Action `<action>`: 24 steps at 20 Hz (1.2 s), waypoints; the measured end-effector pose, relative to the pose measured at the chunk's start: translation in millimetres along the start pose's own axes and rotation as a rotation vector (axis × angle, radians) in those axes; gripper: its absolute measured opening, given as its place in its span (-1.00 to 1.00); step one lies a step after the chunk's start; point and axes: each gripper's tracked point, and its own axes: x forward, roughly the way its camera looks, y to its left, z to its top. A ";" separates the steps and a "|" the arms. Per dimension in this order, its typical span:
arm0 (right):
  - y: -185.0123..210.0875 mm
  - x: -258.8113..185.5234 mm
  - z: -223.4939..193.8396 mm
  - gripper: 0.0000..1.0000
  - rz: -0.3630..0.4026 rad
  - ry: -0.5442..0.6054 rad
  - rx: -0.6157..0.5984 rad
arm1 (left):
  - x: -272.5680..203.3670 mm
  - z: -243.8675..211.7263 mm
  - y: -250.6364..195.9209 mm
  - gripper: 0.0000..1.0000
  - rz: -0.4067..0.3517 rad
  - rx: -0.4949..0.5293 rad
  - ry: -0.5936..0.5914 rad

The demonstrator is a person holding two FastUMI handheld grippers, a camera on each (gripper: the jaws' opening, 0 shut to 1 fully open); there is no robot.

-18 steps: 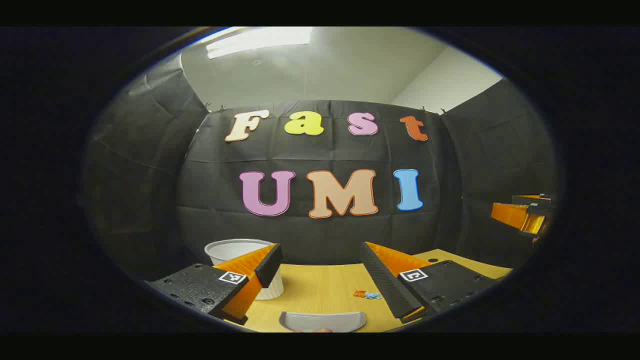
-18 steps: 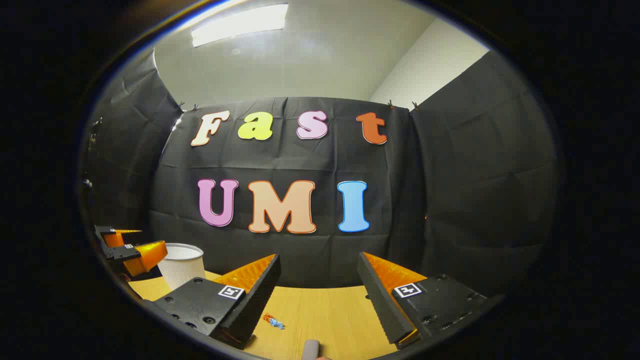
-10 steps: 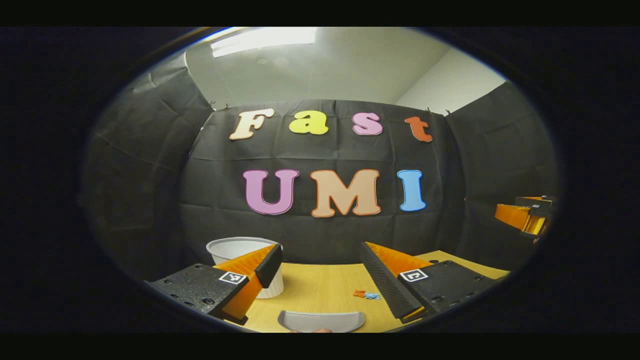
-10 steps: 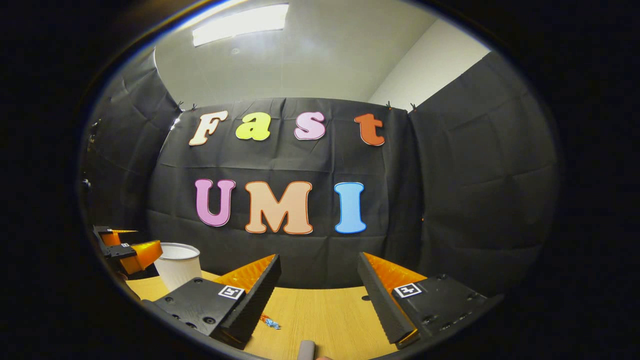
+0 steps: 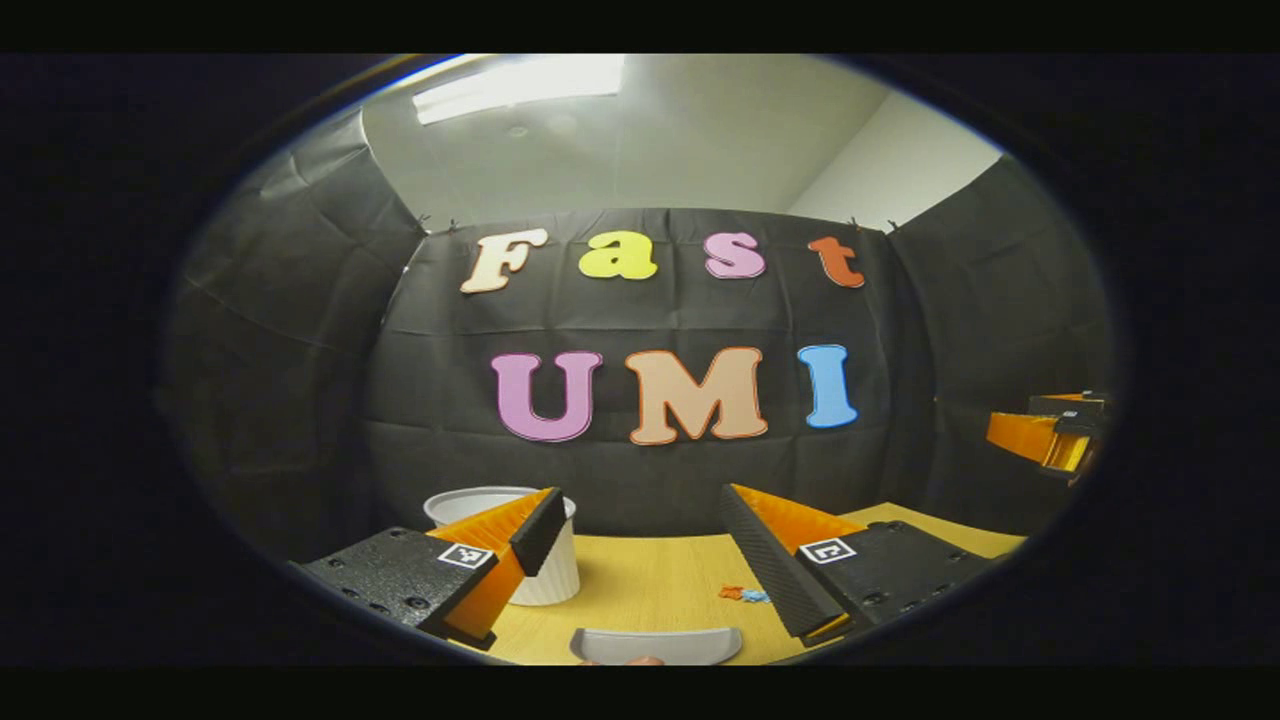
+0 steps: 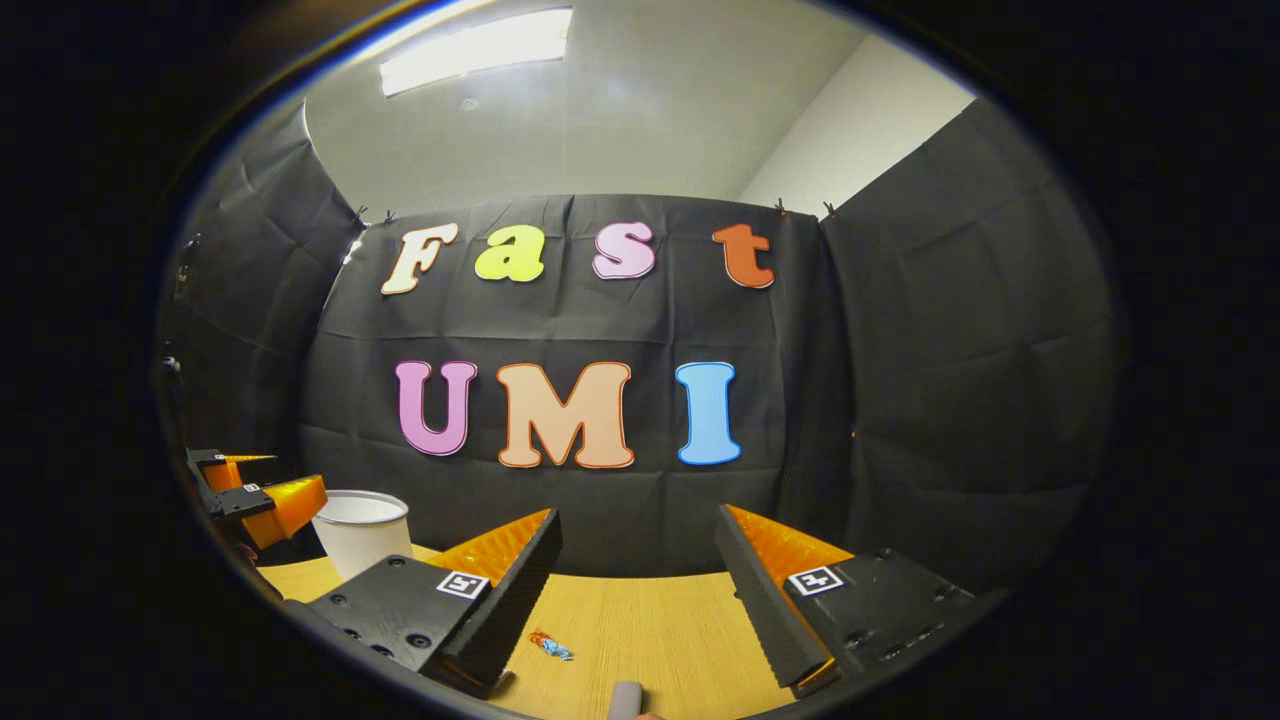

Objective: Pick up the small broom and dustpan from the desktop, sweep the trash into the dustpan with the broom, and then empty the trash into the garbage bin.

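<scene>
Left gripper view looks low across the wooden desk (image 5: 650, 590) toward the black cloth wall. The left claw (image 5: 640, 545) has its fingers spread wide apart with nothing between them. Just behind its left finger stands a white ribbed bin (image 5: 545, 575), upright on the desk. At the bottom edge, between the fingers, lies the grey dustpan (image 5: 655, 645), only its curved far rim showing. A small clump of orange and blue trash (image 5: 742, 594) lies on the desk just beside the inner face of the right finger. Far off at the right edge, the right claw (image 5: 1045, 435) hangs above the desk.

Right gripper view shows the right claw (image 6: 640, 565) with its fingers also well apart and empty. At the very bottom, between them, pokes a grey rounded end, the broom handle (image 6: 626, 702), as far as I can tell. The trash (image 6: 550, 645) lies on the desk (image 6: 660, 625) near the left finger's tip. The bin (image 6: 362, 530) stands at the left, with the left claw (image 6: 255, 500) just beside it.
</scene>
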 end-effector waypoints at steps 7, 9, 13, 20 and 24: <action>8.2 -2.2 -4.4 0.84 0.010 0.014 -0.001 | -1.8 -5.0 3.3 0.89 0.004 -0.007 0.016; 8.3 -2.2 -7.0 0.84 0.010 0.018 -0.001 | -0.9 -5.8 2.7 0.89 0.005 -0.005 0.017; 7.7 -1.0 -7.1 0.84 0.008 0.022 -0.001 | -0.5 -6.7 2.2 0.89 0.004 -0.004 0.018; 9.3 -1.1 -11.5 0.84 0.007 0.032 -0.009 | -0.8 -8.3 0.3 0.90 -0.002 0.000 0.021; 10.9 -0.7 -14.6 0.84 0.007 0.046 -0.011 | -1.5 -13.0 -1.2 0.90 -0.003 -0.003 0.032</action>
